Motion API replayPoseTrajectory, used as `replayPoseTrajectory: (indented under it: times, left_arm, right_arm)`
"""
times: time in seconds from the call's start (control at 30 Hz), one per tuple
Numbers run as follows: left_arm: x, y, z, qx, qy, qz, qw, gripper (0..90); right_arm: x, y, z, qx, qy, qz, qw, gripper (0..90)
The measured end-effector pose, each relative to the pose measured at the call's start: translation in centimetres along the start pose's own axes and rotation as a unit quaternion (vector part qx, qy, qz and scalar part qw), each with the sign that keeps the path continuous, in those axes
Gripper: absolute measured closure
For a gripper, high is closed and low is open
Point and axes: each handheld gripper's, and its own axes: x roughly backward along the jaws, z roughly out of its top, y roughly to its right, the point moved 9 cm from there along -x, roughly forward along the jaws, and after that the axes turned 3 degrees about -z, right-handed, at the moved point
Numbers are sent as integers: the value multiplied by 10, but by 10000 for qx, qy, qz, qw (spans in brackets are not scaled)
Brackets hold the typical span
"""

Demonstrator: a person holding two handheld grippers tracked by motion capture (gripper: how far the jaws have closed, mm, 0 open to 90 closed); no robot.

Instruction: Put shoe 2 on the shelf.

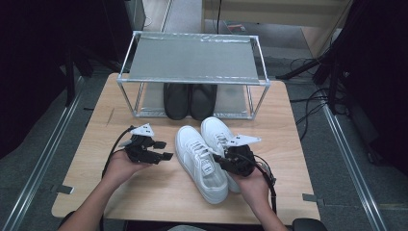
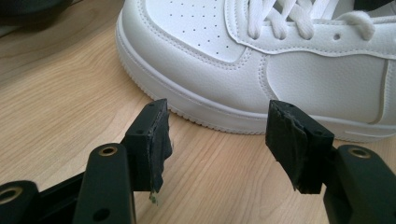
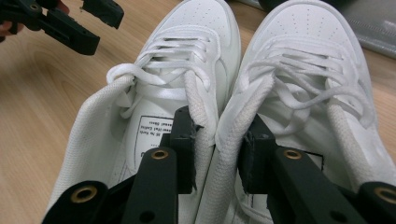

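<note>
High view: right claw (image 1: 222,157) clamped on both white sneakers' (image 1: 199,161) collars, left claw (image 1: 163,150) apart, black shoes (image 1: 190,100) under rack (image 1: 192,60).

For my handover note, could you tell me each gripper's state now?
Left gripper: open, holding nothing.
Right gripper: shut on the white shoes' adjoining collars.

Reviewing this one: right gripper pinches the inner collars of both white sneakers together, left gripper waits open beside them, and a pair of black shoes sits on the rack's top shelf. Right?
One slip: the black shoes sit on the bottom level of the rack, under its bare top shelf, as the high view shows. The rest holds: right gripper pinches both white sneakers by their collars, and left gripper waits open.
</note>
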Motion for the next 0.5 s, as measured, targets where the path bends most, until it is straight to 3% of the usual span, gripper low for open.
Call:
replayPoseTrajectory:
  times: [0.1,0.5]
  left_arm:
    - [4,-2,-1,24,29,36,10000,400]
    - [18,-5,-11,99,131,266,9995,399]
  right_arm:
    - [1,1,0,-125,-36,82,9999,738]
    - [7,12,7,-151,-275,416,9986,761]
